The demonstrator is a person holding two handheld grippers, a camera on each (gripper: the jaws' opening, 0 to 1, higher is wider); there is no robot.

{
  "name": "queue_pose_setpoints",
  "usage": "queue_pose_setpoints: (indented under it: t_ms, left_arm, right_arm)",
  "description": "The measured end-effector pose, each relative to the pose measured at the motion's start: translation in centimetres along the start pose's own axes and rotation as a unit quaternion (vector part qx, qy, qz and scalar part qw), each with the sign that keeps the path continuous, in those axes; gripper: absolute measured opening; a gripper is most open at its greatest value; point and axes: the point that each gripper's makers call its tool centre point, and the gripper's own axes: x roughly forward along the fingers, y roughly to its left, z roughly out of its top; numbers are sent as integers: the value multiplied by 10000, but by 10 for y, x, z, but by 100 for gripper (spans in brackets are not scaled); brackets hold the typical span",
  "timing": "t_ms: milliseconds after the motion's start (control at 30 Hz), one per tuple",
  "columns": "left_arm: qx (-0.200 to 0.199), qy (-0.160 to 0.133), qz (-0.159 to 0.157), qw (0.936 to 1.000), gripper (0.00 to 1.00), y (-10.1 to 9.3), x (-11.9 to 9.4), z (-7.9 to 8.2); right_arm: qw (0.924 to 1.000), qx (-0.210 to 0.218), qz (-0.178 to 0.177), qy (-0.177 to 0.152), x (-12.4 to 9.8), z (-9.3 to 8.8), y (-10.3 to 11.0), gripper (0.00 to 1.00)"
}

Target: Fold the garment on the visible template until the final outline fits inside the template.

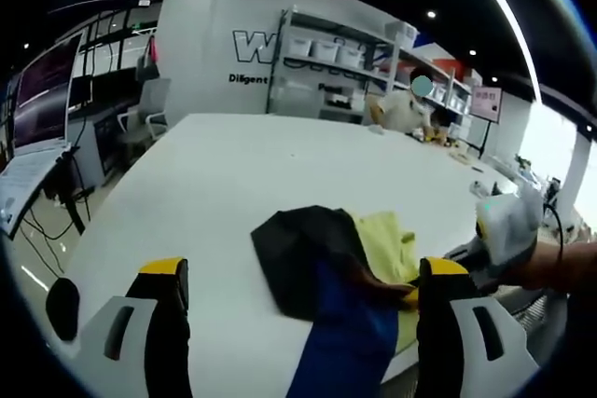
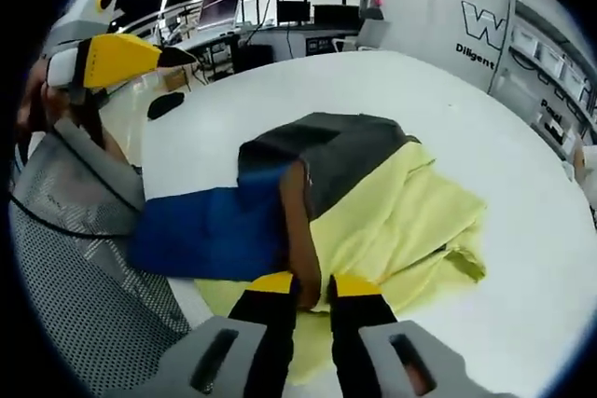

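A: Status of the fold? The garment point(image 2: 373, 212) lies at the near edge of the white table point(image 2: 485, 118), a yellow layer under a dark grey panel and a blue panel. It looks part folded, with 1 yellow corner loose toward the right. No template outline is visible to me, so the fit cannot be judged.

B: Agreed. Judgement: at least 1 more fold and some tidying are left.

A: Jaws? The right gripper point(image 2: 311, 284) has its 2 yellow-tipped jaws nearly together, pinching a brownish strip at the garment's near hem.

B: The left gripper point(image 1: 298, 279) has its jaws wide apart with nothing between them, above the near edge of the table, just short of the garment.
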Motion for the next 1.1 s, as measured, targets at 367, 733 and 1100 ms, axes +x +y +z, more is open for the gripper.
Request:
queue_pose_setpoints:
  t_ms: [367, 733, 1100]
  left_arm:
    - [103, 8, -72, 9999, 94, -3, 3, 0]
    - [664, 26, -224, 9975, 90, -4, 15, 10]
    - [1614, 237, -659, 9844, 86, -19, 33, 12]
  right_arm:
    - [9999, 8, -20, -137, -8, 10, -5, 0]
    - [9994, 5, -17, -334, -17, 25, -9, 0]
    - [9990, -56, -52, -444, -24, 35, -12, 0]
